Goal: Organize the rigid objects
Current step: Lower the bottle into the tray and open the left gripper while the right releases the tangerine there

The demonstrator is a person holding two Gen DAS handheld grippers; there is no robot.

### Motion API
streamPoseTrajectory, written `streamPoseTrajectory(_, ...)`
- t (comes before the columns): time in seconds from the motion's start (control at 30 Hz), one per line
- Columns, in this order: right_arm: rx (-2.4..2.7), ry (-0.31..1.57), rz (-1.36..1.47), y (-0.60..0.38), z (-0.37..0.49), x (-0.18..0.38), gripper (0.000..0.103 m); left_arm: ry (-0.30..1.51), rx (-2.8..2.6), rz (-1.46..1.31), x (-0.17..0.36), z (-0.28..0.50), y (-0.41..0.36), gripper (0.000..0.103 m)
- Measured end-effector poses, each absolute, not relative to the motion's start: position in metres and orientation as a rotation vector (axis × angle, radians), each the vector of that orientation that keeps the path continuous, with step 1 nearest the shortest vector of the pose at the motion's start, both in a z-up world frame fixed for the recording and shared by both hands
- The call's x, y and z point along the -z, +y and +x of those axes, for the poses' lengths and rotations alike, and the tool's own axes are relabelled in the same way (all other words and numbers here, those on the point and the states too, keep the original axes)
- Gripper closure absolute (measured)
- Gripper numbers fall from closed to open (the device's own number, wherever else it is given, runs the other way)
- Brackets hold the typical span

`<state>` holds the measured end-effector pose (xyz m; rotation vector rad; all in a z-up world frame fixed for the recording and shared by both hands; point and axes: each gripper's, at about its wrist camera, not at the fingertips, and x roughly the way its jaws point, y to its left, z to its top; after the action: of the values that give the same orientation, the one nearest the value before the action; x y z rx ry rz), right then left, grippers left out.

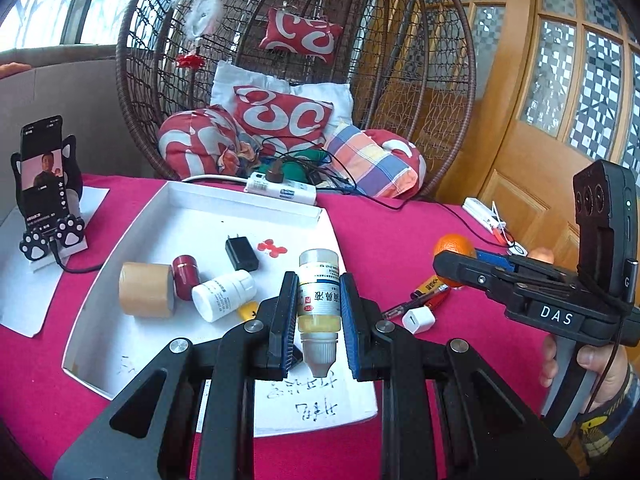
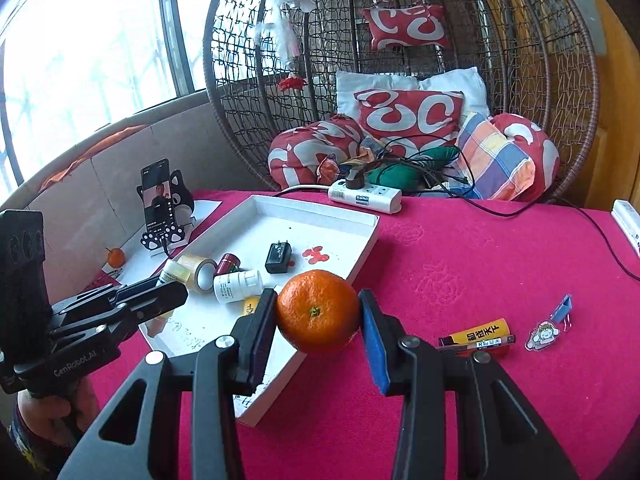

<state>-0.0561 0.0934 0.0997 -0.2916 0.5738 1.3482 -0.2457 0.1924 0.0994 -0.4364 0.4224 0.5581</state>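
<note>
My left gripper (image 1: 319, 294) is shut on a small bottle of yellow liquid (image 1: 319, 304), nozzle toward the camera, above the white tray (image 1: 132, 236). Inside the tray lie a tape roll (image 1: 146, 289), a dark red cylinder (image 1: 186, 276), a white pill bottle (image 1: 224, 295) and a black charger (image 1: 241, 253). My right gripper (image 2: 319, 312) is shut on an orange (image 2: 318, 311), held over the tray's right edge (image 2: 362, 260); the same gripper (image 1: 460, 262) appears at the right of the left wrist view. On the cloth lie a yellow lighter (image 2: 480, 331), a pen (image 2: 476, 344) and a white cube plug (image 1: 418, 320).
A phone on a cat stand (image 1: 44, 192) stands at the tray's left, with a second orange (image 2: 116, 257) near it. A power strip (image 2: 364, 194) with cables lies at the table's far edge before a wicker chair. A blue clip (image 2: 562, 308) and sticker (image 2: 544, 335) lie right.
</note>
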Motion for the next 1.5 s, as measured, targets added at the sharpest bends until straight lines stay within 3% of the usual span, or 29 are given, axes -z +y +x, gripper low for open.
streamPoseTrajectory(0.7, -1.403, 0.618, -0.338, 0.150, -0.076, -0.090, 0.062, 0.435, -0.716, -0.530, -0.090, -0.246, 0.293, 0.083)
streamPoseTrajectory(1.3, -1.287, 0.700, -0.437, 0.240, -0.066, -0.032, 0.062, 0.546, -0.734, -0.563, -0.050, -0.203, 0.327, 0.083)
streamPoseTrajectory(1.37, -1.278, 0.702, -0.435, 0.238, -0.065, -0.029, 0.062, 0.539, -0.744, -0.562, -0.051, -0.204, 0.327, 0.076)
streamPoseTrajectory(1.4, -1.278, 0.701, -0.428, 0.237, -0.064, -0.030, 0.060, 0.532, -0.750, -0.560, -0.053, -0.205, 0.327, 0.062)
streamPoseTrajectory(1.43, -1.279, 0.698, -0.419, 0.235, -0.063, -0.031, 0.050, 0.521, -0.755, -0.560, -0.055, -0.208, 0.325, 0.037)
streamPoseTrajectory(1.47, -1.279, 0.690, -0.410, 0.234, -0.063, -0.033, 0.041, 0.508, -0.758, -0.560, -0.056, -0.211, 0.324, 0.025)
streamPoseTrajectory(1.5, -1.274, 0.674, -0.396, 0.231, -0.064, -0.037, 0.020, 0.492, -0.762, -0.559, -0.059, -0.213, 0.322, 0.012)
